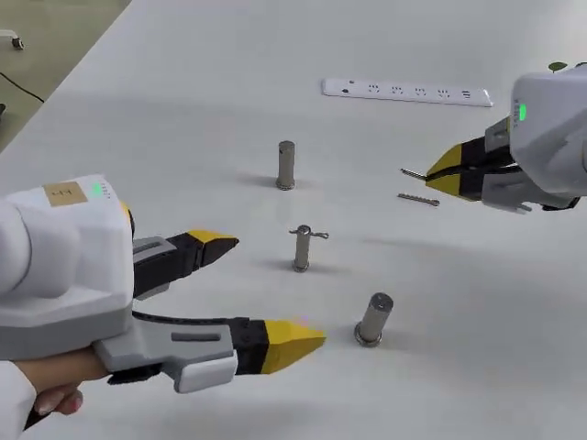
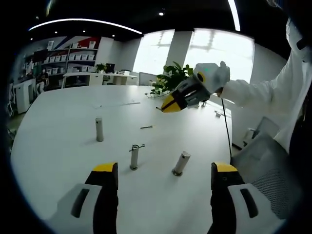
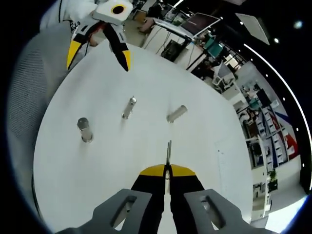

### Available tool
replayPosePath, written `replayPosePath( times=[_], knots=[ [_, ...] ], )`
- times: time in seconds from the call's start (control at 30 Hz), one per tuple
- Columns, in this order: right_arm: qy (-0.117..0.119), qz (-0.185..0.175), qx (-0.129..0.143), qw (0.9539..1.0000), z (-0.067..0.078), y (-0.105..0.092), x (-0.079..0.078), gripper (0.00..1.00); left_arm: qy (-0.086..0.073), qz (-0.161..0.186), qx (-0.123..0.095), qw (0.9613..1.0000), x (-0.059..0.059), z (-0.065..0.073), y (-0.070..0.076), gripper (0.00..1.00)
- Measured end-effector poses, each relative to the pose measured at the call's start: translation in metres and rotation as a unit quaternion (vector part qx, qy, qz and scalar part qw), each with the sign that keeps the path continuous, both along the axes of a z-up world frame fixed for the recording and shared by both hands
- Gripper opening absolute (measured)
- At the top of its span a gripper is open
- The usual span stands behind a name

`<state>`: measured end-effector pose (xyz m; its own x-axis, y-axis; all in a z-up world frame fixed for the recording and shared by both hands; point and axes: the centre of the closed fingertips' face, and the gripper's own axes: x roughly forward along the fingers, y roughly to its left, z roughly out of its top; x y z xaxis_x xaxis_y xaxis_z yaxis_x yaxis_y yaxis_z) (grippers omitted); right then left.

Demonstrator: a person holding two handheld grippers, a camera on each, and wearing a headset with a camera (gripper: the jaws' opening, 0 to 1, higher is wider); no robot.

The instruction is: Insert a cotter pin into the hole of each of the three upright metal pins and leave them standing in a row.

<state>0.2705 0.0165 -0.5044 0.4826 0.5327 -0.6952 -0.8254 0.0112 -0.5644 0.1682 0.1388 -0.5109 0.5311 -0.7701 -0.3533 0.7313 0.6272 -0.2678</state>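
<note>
Three metal pins stand in a row on the white table: the far pin (image 1: 286, 165), the middle pin (image 1: 301, 247) with a cotter pin (image 1: 318, 235) through its top, and the near pin (image 1: 374, 319). My right gripper (image 1: 429, 174) hovers right of the row, shut on a cotter pin (image 1: 413, 172) that sticks out of its tips (image 3: 168, 151). Another cotter pin (image 1: 418, 199) lies loose just below it. My left gripper (image 1: 271, 291) stands open at the lower left, its fingers (image 2: 105, 170) short of the middle pin (image 2: 134, 157) and the near pin (image 2: 181, 163).
A white power strip (image 1: 408, 92) lies at the back right of the table (image 1: 183, 110). The table's left edge runs diagonally at the upper left. Office shelves, plants and desks stand beyond the table in the gripper views.
</note>
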Motion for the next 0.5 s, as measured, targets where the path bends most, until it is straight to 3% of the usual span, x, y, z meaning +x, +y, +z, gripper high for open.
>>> replayPosePath(
  times=[0.23, 0.27, 0.37, 0.5],
  knots=[
    [-0.038, -0.005, 0.023, 0.999, 0.01, 0.015, -0.02, 0.0, -0.008, -0.012, -0.039, 0.9991, 0.019, 0.023, -0.025, 0.67],
    [-0.046, -0.003, 0.02, 0.9988, 0.011, 0.016, -0.022, 0.0, -0.005, -0.015, -0.047, 0.9988, 0.021, 0.026, -0.029, 0.66],
    [-0.093, -0.007, -0.004, 0.9957, 0.012, 0.013, -0.018, 0.0, 0.026, -0.025, -0.077, 0.9964, 0.026, 0.034, -0.043, 0.57],
    [-0.104, 0.0, 0.003, 0.9946, 0.014, 0.022, -0.026, 0.0, 0.038, -0.033, -0.078, 0.9957, 0.034, 0.036, -0.052, 0.5]
  ],
)
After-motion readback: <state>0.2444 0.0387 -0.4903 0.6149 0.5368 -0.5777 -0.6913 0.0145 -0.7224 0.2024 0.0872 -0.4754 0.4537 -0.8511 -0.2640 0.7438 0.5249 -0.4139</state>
